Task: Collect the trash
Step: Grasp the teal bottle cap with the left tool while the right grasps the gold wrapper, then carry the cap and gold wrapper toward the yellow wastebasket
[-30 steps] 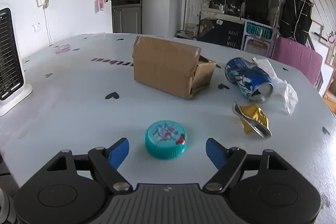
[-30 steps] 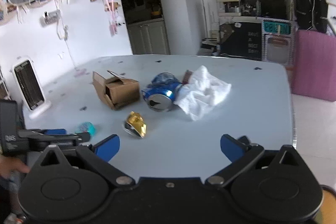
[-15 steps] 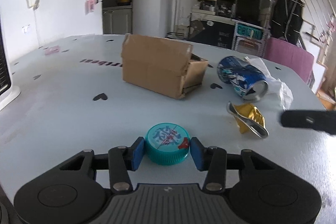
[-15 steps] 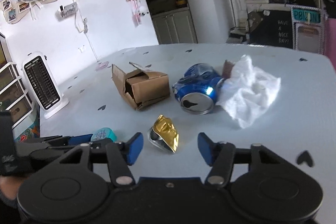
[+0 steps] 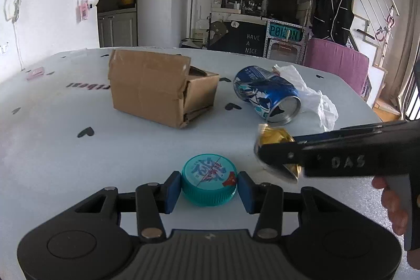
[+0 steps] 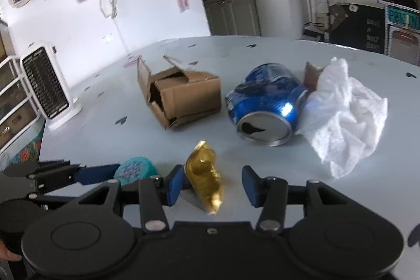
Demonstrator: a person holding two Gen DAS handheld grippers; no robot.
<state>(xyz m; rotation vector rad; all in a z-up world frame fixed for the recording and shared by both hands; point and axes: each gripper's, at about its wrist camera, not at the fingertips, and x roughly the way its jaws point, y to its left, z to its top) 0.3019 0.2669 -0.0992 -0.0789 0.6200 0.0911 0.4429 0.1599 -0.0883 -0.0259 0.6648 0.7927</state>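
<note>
On the pale table (image 5: 78,162), a teal bottle cap (image 5: 208,177) sits between the blue pads of my left gripper (image 5: 209,190), which press on its sides. My right gripper (image 6: 212,186) straddles a crumpled gold wrapper (image 6: 204,175). Its jaws are closing: the left pad is against the wrapper, and a gap remains at the right pad. In the left wrist view the right gripper (image 5: 315,159) reaches in from the right over the gold wrapper (image 5: 275,137). The teal cap (image 6: 135,169) and left gripper (image 6: 78,173) show at the lower left of the right wrist view.
Behind lie a torn cardboard box (image 6: 183,96), a dented blue can (image 6: 265,101) and a crumpled white bag (image 6: 346,117). A white heater (image 6: 44,85) stands off the table's left. A pink chair (image 5: 336,62) stands beyond the far edge. A person's hand (image 5: 393,206) holds the right gripper.
My left jaws closed onto the teal cap. The right gripper came down and forward to the gold wrapper, and its jaws narrowed from wide open around it.
</note>
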